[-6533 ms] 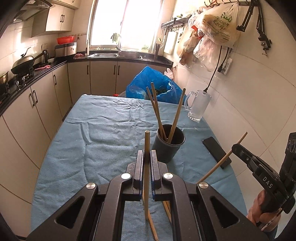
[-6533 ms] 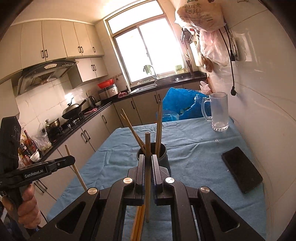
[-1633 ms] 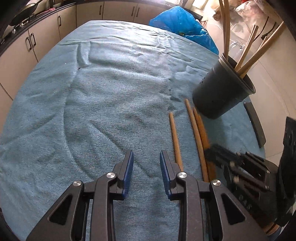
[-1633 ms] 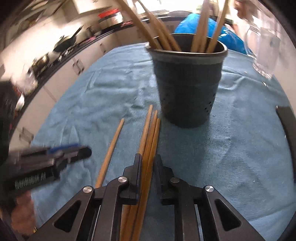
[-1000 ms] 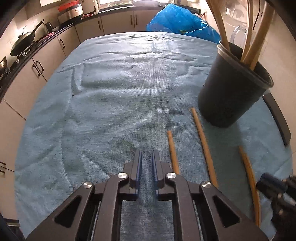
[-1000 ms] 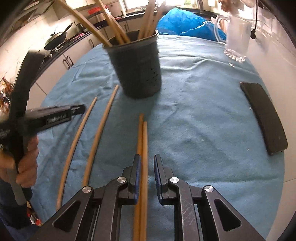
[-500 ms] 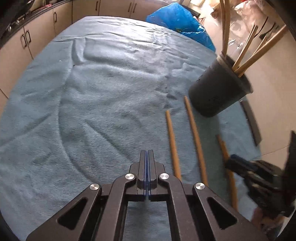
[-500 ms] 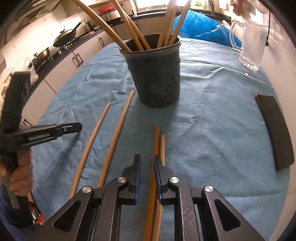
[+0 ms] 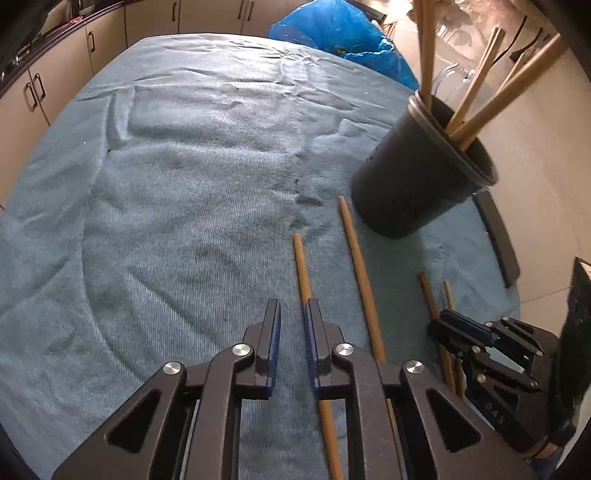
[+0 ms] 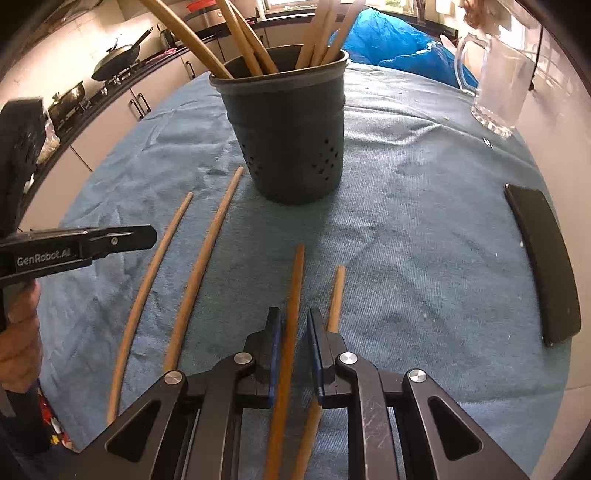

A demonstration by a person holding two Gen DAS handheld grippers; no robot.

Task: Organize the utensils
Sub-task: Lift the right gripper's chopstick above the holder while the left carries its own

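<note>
A blue-green towelling cloth (image 9: 184,177) covers the whole tabletop and carries everything. Past the far edge lies a crumpled blue plastic bag (image 9: 343,33). A clear glass mug (image 10: 498,85) stands by the far right corner, and a flat black phone (image 10: 543,266) lies along the right edge.

Toward the right side of the middle stands the dark grey perforated plastic utensil cup (image 10: 291,133), upright, with several wooden chopsticks leaning out of its mouth. It reads as the collecting point, so the sticks inside it count as sorted.

Four loose wooden chopsticks lie on the cloth between the cup and the near edge, all pointing roughly toward the cup. The two on the left are the long, pale ones, (image 10: 151,284) and (image 10: 203,266), side by side but apart. The two on the right are darker: the orange-brown chopstick (image 10: 291,314) and a shorter one (image 10: 334,295) just beside it.

The right gripper (image 10: 293,332) sits low over the cloth with its jaws parted and the orange-brown chopstick running between them; the blue pads do not appear to press it, so this looks like lining up for a pinch. The short stick passes under the right-hand finger, outside the gap.

The left gripper (image 9: 291,325) is also parted and holds nothing; the leftmost pale chopstick (image 9: 306,284) lies by its right finger rather than inside the gap, so it likely needs a small shift rightward.
</note>
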